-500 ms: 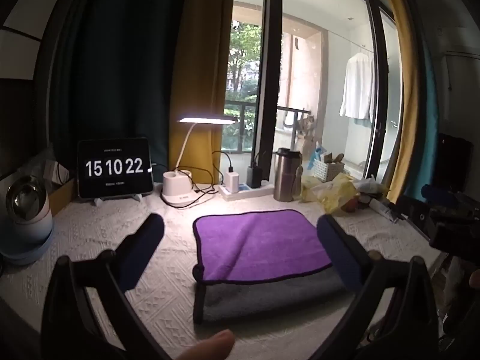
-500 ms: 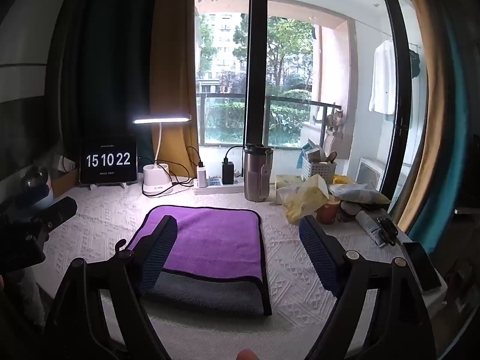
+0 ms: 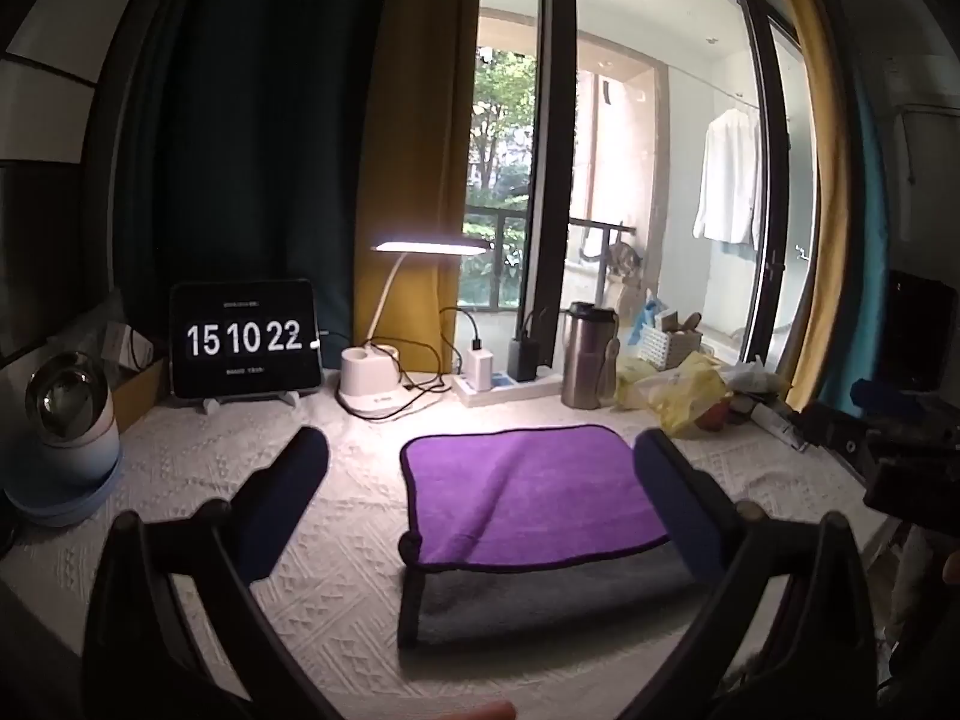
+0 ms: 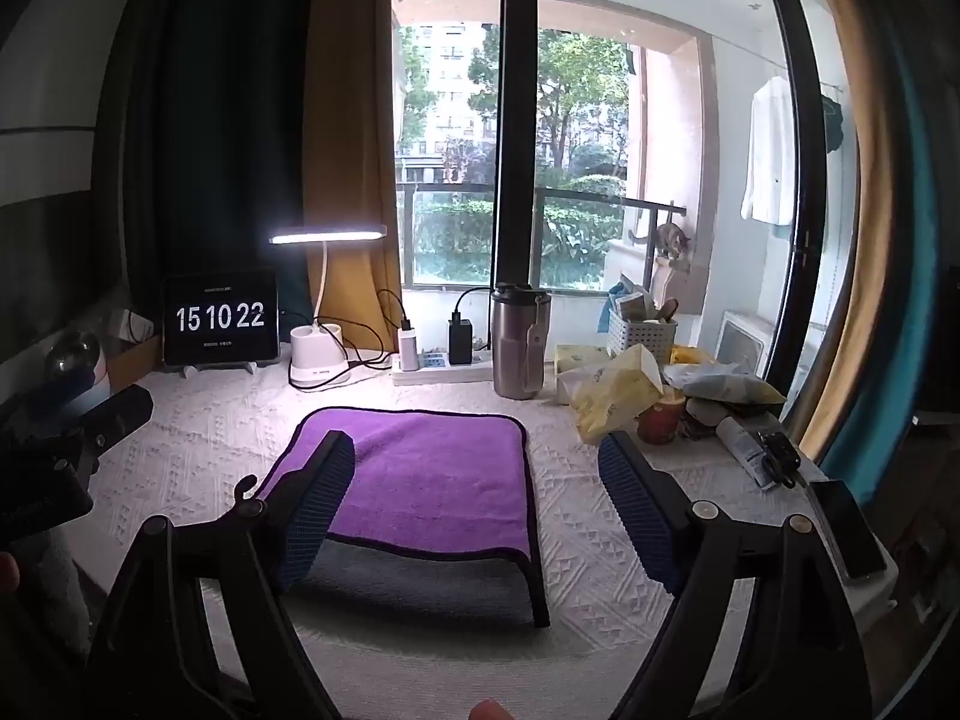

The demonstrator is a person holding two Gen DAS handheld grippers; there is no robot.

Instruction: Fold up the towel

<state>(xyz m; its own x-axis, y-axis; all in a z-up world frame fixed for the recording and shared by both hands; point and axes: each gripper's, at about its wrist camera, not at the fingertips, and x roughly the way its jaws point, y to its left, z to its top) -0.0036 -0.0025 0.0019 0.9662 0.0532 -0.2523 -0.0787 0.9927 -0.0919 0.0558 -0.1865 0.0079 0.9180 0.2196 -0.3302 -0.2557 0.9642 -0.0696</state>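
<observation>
White slotted basket [image 4: 642, 333] holds assorted items we cannot identify. Folded towel [image 3: 528, 498] lies flat, purple up, fold edge away from us. Both grippers' fingers [image 3: 678, 498] [image 4: 636, 498] spread, empty.

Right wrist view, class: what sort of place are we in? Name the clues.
Probably a home room beside a balcony: a lit desk lamp, a tablet clock and a white shirt hanging outside the glass door.

Daylight floods through the window [image 4: 564, 180] while a lit lamp [image 3: 429, 247] casts a pool on the table's far edge. Corners fall dark; fisheye bends edges.
</observation>
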